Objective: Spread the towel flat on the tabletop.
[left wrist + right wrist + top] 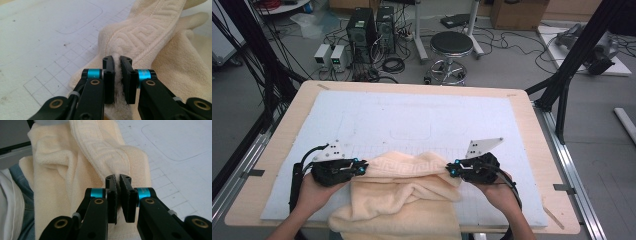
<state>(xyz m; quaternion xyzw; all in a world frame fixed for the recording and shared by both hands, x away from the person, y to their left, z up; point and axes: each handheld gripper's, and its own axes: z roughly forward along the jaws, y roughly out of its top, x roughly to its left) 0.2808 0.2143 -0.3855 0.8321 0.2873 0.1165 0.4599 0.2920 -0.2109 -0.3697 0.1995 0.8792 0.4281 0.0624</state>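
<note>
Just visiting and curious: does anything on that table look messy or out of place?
Only the cream terry towel: it lies rumpled, its near part hanging over the table's front edge. The left gripper and right gripper each pinch its patterned border.

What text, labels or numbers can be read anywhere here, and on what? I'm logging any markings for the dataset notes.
None can be read.
Blue band on the right gripper: dark print on it, too blurred to read.
Blue band on the left gripper: faint marks, unreadable.
Two white boxes on the floor: small lit displays, too small to read.
Towel: a woven key pattern, no lettering.
White mat: drawn grid and outlines, no words.
</note>
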